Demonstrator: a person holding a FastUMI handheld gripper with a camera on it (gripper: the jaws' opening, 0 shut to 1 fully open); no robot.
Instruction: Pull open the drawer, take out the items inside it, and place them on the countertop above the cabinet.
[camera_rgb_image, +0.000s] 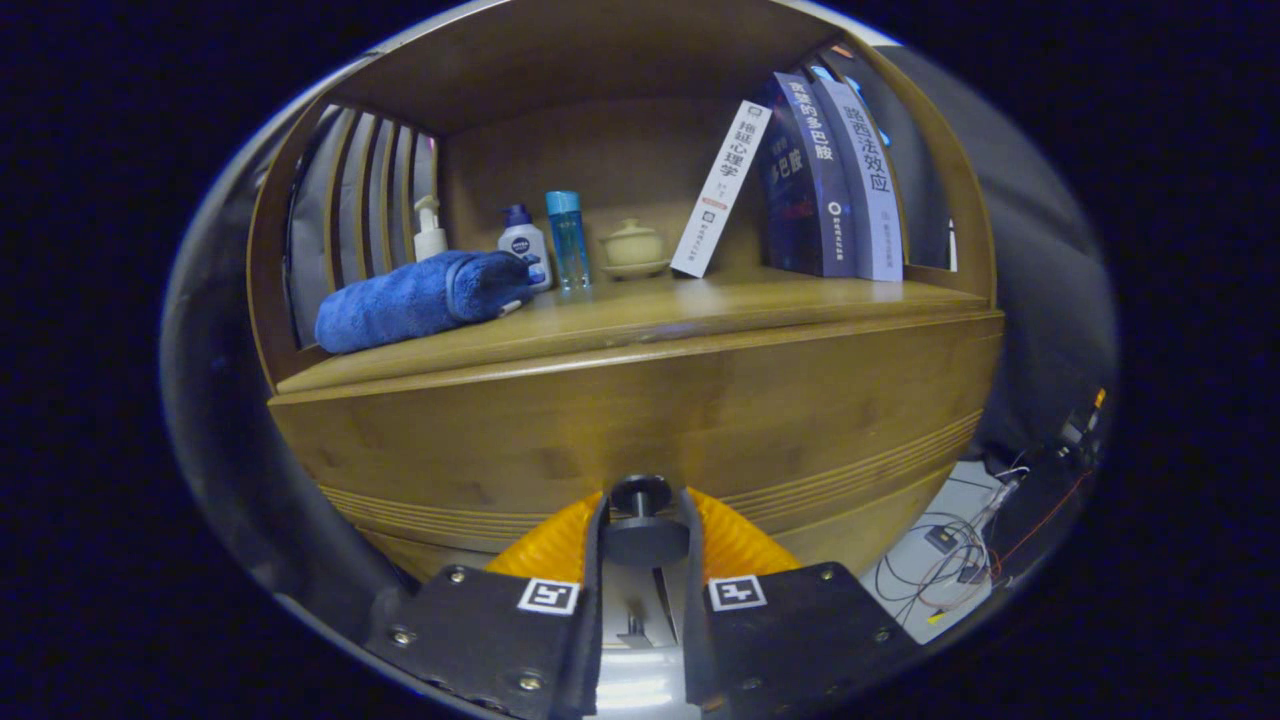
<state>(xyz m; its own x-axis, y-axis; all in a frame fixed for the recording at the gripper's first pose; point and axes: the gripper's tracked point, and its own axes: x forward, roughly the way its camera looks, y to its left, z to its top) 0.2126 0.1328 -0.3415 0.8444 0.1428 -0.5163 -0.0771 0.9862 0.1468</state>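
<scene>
Wooden cabinet (640, 420) filling the centre of the frame, its drawer front (560, 440) closed or very nearly so and curving across the middle; the items to be taken out lie inside it and cannot be seen. Above the drawer runs the tabletop (700, 305), the destination for those items, already carrying a rolled blue towel (420, 297) at left centre, a row of books (820, 180) at upper right with one white book (722, 188) leaning against them, and, between towel and books, a pump bottle (429, 228), a small white bottle (525, 250), a clear blue bottle (567, 238) and a small lidded pot (633, 248). At bottom centre the dark round drawer knob (641, 520) sits between the two fingers of the hand-held gripper (641, 560). The fingers stand narrowly apart, closed in on either side of the knob and apparently pressing its flanks. Judged step: pulling the drawer open. To do it well, keep the grip firm on the knob and draw straight back along the drawer's line of travel, level and without twisting, far enough to expose the contents.
</scene>
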